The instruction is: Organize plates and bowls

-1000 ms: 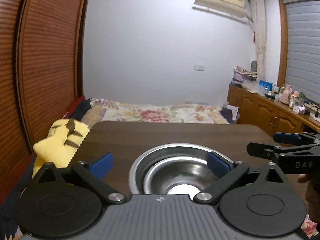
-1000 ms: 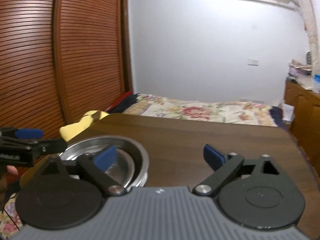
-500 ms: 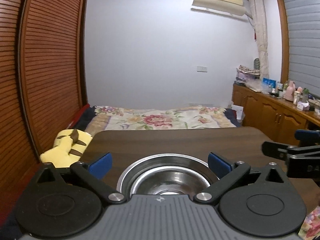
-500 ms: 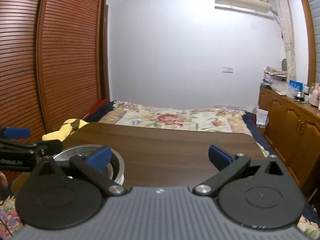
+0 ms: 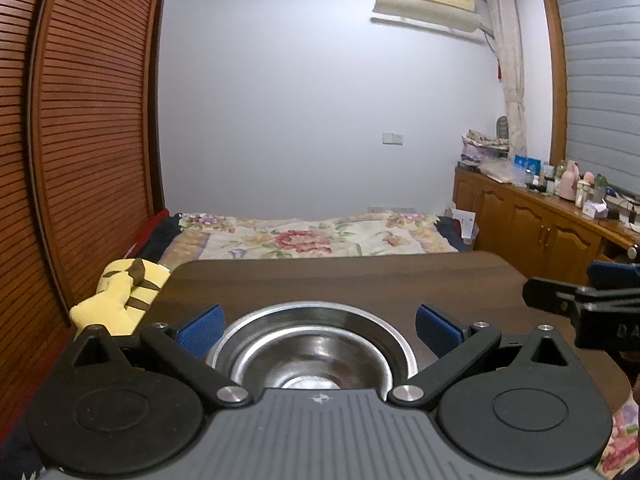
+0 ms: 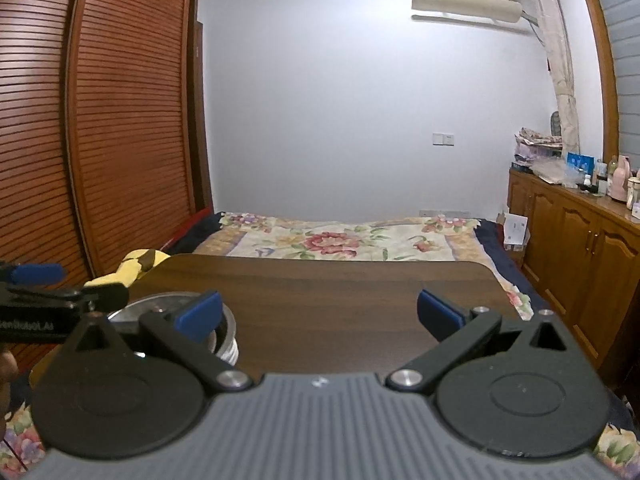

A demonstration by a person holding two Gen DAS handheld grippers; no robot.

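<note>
On the table point(image 5: 360, 280), the metal bowls point(image 5: 312, 344) are sitting stacked together. Both the left hand-held gripper point(image 5: 316, 326) and right hand-held gripper point(image 6: 318, 310) are hanging wide and empty, so tidying looks nearly finished.

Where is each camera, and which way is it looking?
Left wrist: on the left hand-held gripper, facing the steel bowl; its own open fingers show.
Right wrist: on the right hand-held gripper, facing bare table; its own open fingers show.
Shared: bowl, table, bed, and each other's gripper.
</note>
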